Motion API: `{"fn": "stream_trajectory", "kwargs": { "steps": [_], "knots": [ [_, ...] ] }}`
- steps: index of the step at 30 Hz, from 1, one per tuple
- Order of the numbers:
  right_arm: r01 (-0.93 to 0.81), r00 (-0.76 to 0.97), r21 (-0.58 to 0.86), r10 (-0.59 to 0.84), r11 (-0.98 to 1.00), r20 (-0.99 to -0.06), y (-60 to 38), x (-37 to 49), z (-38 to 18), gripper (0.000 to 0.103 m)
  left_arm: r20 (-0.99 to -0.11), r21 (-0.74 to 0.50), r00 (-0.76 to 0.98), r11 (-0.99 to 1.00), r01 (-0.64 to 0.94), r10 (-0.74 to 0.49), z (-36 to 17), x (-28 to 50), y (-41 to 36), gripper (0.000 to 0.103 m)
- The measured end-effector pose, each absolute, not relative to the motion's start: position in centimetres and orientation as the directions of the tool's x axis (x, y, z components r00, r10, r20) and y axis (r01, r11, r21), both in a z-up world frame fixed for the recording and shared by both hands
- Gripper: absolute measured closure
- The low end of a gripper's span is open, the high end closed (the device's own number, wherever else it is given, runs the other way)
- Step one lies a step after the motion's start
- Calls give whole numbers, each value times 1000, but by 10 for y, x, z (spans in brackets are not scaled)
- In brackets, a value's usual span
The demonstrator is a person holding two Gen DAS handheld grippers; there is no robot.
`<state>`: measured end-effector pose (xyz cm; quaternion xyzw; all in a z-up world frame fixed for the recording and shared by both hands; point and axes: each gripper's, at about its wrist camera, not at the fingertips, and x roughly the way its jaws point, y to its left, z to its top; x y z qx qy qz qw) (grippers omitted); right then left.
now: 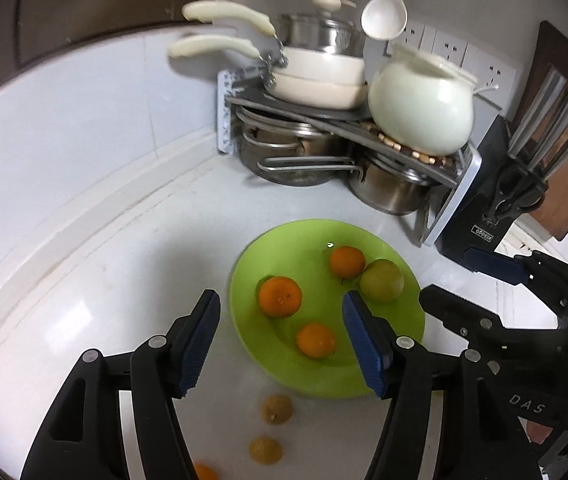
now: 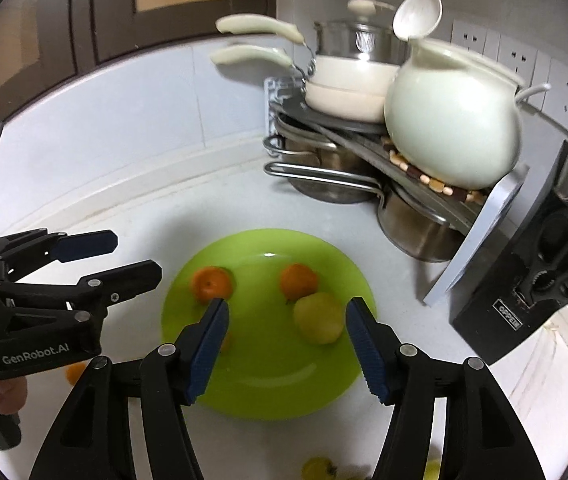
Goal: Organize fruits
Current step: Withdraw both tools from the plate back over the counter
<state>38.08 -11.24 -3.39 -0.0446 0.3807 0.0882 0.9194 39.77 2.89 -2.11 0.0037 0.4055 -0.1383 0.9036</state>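
Note:
A green plate (image 1: 296,240) (image 2: 263,380) lies on the white counter. It holds three oranges (image 1: 280,296) (image 1: 347,261) (image 1: 316,340) and a yellow-green fruit (image 1: 382,286) (image 2: 319,318). My left gripper (image 1: 281,298) (image 2: 137,255) hovers open above the plate's left half with nothing between its pads. My right gripper (image 2: 288,304) (image 1: 444,276) is open over the plate's right half, also without anything in it. In the right wrist view two oranges (image 2: 211,284) (image 2: 299,280) show plainly; the third is mostly hidden behind a finger. Loose fruits (image 1: 277,409) (image 1: 265,450) (image 2: 318,468) lie on the counter in front of the plate.
A pot rack (image 1: 324,120) with cream pans, steel pots and a round white pot (image 1: 420,108) stands behind the plate. A black knife block (image 1: 496,208) sits at the right. A white ladle (image 1: 384,16) hangs above. The counter's raised edge curves along the left.

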Motion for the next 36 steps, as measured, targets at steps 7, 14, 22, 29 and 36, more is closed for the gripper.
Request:
{"fn": "stream_trajectory", "kwargs": {
  "steps": [7, 14, 22, 29, 36],
  "knots": [
    [-228, 737, -25, 156, 973, -658, -98, 342, -16, 33, -703, -101, 676, 972, 213, -221, -3, 358, 46, 33],
    [-263, 770, -19, 198, 965, -606, -90, 310, -5, 31, -690, -78, 703, 984, 163, -171, 8, 318, 64, 28],
    [-294, 777, 21, 252, 956, -577, -80, 285, -3, 31, -660, -35, 743, 992, 119, -112, 15, 278, 79, 23],
    [-335, 774, 11, 282, 942, -567, -62, 269, -13, 31, -656, -21, 750, 995, 97, -87, 1, 255, 94, 23],
    [-372, 761, -4, 302, 928, -575, -44, 263, -27, 31, -667, -2, 740, 994, 111, -84, -20, 242, 108, 23]
  ]
}}
